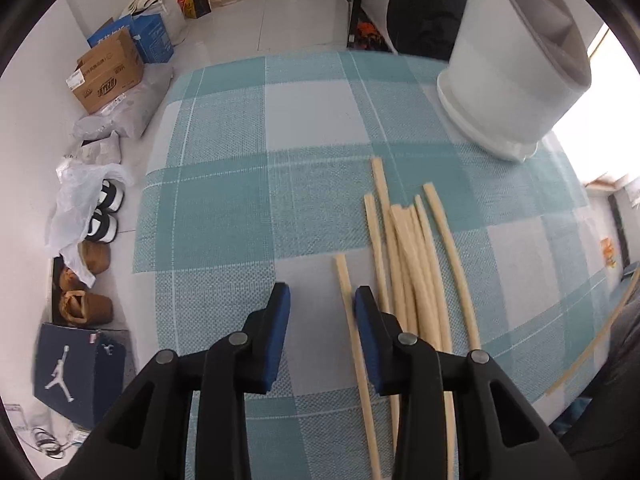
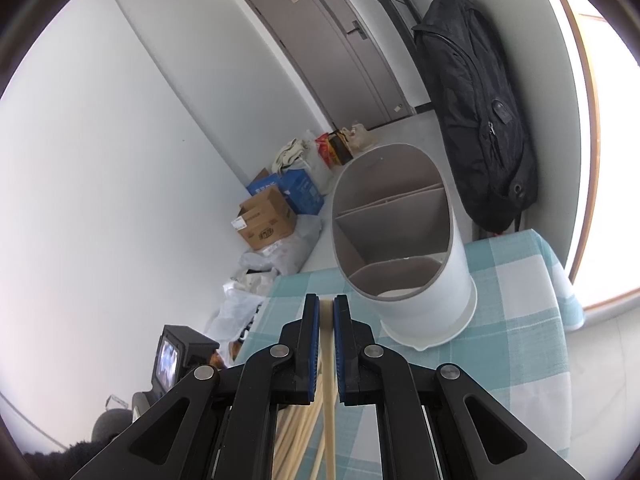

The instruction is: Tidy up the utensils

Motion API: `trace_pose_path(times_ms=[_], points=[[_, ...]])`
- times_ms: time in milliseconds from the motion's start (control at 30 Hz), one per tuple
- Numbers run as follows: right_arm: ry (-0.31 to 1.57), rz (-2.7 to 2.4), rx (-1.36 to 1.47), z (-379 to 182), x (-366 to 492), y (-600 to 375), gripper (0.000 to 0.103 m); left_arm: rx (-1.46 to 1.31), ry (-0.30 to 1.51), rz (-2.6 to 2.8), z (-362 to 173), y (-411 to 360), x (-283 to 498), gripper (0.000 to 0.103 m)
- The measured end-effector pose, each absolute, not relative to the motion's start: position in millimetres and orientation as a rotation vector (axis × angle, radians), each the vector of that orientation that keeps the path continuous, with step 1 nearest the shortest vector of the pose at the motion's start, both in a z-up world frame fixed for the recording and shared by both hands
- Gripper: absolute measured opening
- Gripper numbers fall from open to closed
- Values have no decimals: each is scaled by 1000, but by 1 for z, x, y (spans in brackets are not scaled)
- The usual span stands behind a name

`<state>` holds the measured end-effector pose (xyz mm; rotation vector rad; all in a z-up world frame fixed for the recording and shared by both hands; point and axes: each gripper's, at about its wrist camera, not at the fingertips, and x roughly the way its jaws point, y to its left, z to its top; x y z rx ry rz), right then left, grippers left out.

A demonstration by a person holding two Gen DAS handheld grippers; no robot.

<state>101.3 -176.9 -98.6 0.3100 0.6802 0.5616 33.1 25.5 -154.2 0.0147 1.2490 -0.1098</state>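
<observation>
Several pale wooden chopsticks [image 1: 416, 264] lie in a loose bundle on the teal checked tablecloth [image 1: 248, 184]. One single chopstick [image 1: 345, 280] lies apart to the bundle's left. My left gripper [image 1: 322, 294] points down at the cloth, open. That single stick runs along the inside of its right pad, and neither pad presses on it. My right gripper [image 2: 327, 300] is shut on one chopstick [image 2: 328, 360], held above the table. Just ahead of it stands a white round utensil holder [image 2: 424, 304] with grey dividers. In the left wrist view the holder [image 1: 516, 80] is at the far right.
Another stick [image 1: 592, 344] slants past the right edge of the left wrist view. Cardboard boxes [image 1: 108, 76], bags and shoes [image 1: 104, 216] sit on the floor to the table's left. A black backpack [image 2: 476, 120] hangs behind the holder. The table's far edge runs just beyond the holder.
</observation>
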Motion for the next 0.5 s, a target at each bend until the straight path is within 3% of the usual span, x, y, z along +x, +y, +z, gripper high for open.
trace_pose_path(times_ms=[233, 300, 400, 500], points=[[683, 576, 310, -98, 102, -173, 7, 20, 1268, -79, -154, 26, 38, 29], [681, 578, 301, -98, 102, -172, 7, 30, 1256, -82, -154, 23, 40, 25], [680, 578, 299, -98, 102, -172, 7, 19, 1254, -104, -153, 19, 45, 6], [681, 575, 301, -98, 102, -174, 7, -15, 1240, -107, -152, 21, 51, 2]])
